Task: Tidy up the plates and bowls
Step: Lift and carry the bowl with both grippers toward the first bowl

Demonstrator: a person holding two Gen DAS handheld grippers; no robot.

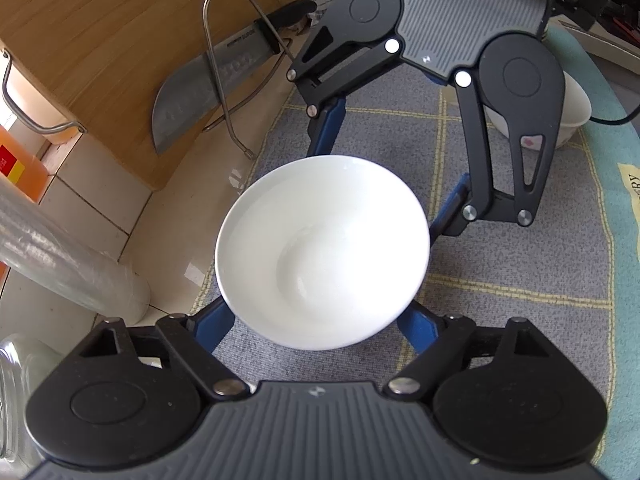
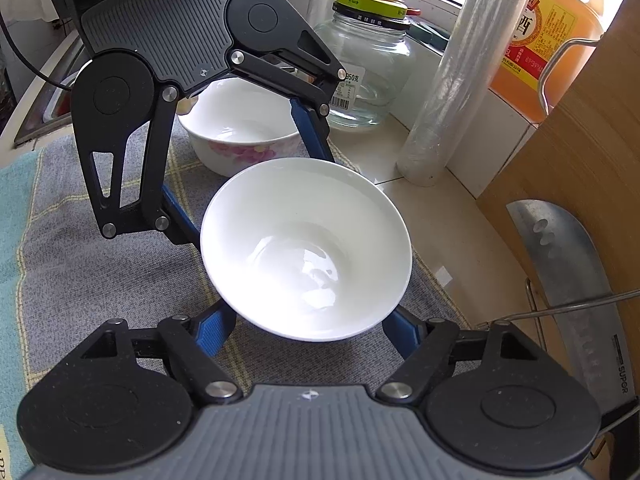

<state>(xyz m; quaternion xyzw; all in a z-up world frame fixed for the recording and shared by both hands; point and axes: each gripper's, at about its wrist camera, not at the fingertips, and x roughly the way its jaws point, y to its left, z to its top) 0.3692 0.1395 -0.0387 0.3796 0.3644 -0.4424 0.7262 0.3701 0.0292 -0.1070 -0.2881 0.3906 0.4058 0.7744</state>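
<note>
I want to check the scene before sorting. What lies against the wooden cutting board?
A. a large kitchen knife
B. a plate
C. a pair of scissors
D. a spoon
A: a large kitchen knife with a broad steel blade and black handle leans on the wooden cutting board, held by a wire rack; no spoon, scissors or plate is there.
</note>
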